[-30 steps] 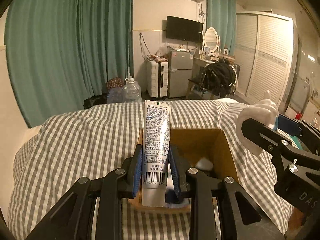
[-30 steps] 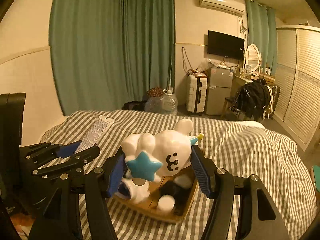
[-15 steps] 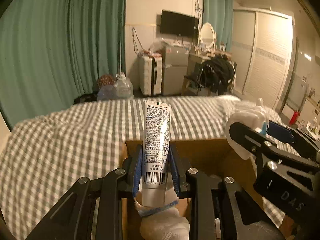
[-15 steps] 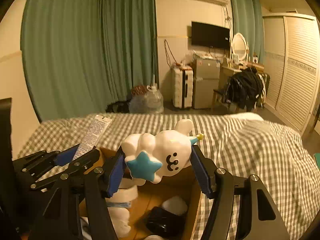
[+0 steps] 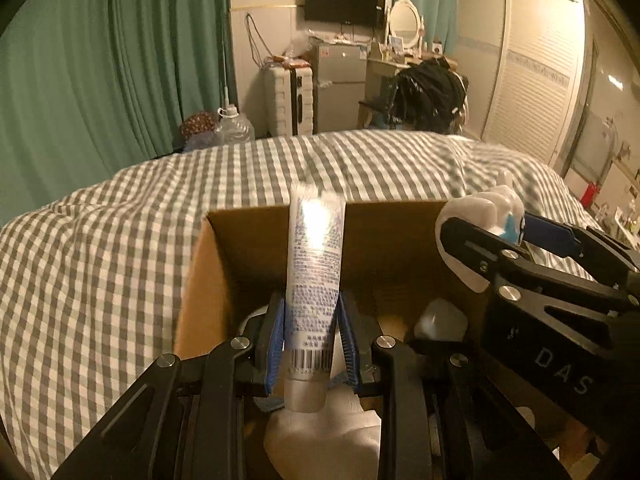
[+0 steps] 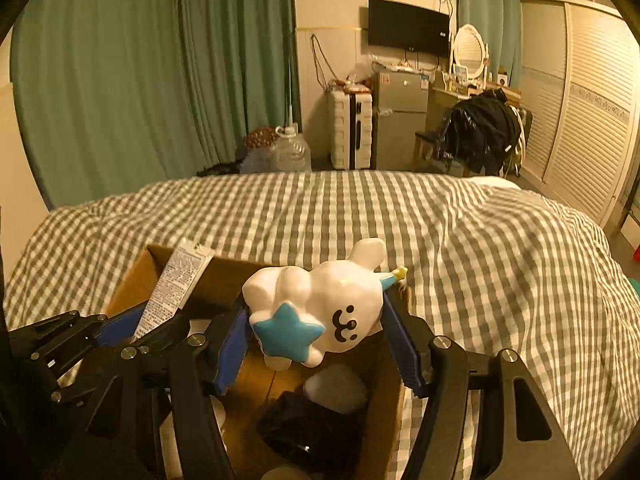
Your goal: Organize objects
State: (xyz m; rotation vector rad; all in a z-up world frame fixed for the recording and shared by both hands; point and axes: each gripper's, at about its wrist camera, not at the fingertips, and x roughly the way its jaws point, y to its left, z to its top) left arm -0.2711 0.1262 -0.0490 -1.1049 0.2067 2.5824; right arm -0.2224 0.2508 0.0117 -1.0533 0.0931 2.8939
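- White tube [image 5: 314, 280] with fine print and a barcode near its lower end stands upright in the left gripper [image 5: 314, 336], blue-padded jaws closed on its sides; the print is too small to read.
- Compared with a second ago, both grippers have come forward and lower, so the tube now hangs inside the mouth of the cardboard box [image 5: 208, 280] instead of in front of it.
- Under the tube's cap lies a white bundle with a blue edge [image 5: 324, 432], which half a second ago showed only as a small part at the frame's bottom.
- Right gripper [image 6: 316, 332] holds a white rabbit-like figurine [image 6: 320, 312] with a blue star and a smiling face; jaws pressed on its two sides, above the box's open top.
- Letters "DAS" [image 5: 564, 368] are readable on the right gripper's body in the left wrist view.
- Inside the box, below the figurine, sit a black object [image 6: 308, 428] and a pale rounded one [image 6: 336, 388] touching it.
- Box rests on a bed with a grey-and-white checked cover [image 6: 460, 248].
- Beyond the bed: green curtains [image 6: 140, 80], a large water bottle [image 6: 290, 152], a white suitcase [image 6: 350, 132], a small fridge [image 6: 400, 120], a wall television [image 6: 408, 32], an oval mirror [image 6: 468, 52], louvred wardrobe doors [image 6: 592, 128].
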